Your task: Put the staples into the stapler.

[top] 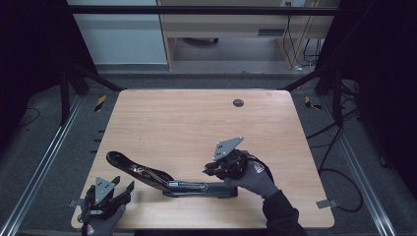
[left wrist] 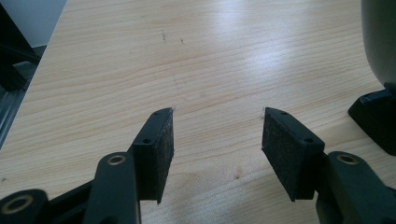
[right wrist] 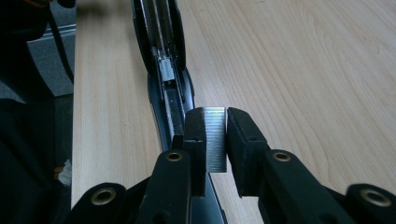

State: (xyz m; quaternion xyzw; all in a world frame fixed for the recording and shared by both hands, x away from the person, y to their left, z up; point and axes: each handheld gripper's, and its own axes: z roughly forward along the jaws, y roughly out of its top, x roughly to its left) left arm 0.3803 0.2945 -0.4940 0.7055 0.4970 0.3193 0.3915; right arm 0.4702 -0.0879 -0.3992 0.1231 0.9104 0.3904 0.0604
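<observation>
Between right hand-held gripper [right wrist: 226, 140] pads, apparently staples [right wrist: 215, 137]

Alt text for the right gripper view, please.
The right gripper pinches a strip of staples between its black pads, just above the opened stapler, whose staple channel runs away across the wooden table.

A light wooden surface [top: 196, 118] with rounded corners stands on a dark grey floor [top: 59, 162], with a small round dark cap [top: 238, 103] set in near its far edge. Metal rails [top: 42, 167] run along the floor on both sides. Behind stands a pale wooden desk [top: 231, 24] beside a light wall panel [top: 123, 34]. Black cables [top: 339, 142] trail over the floor at the right. Yellow-black tape [top: 100, 102] marks the floor at the left. Light glares softly off the wood.
</observation>
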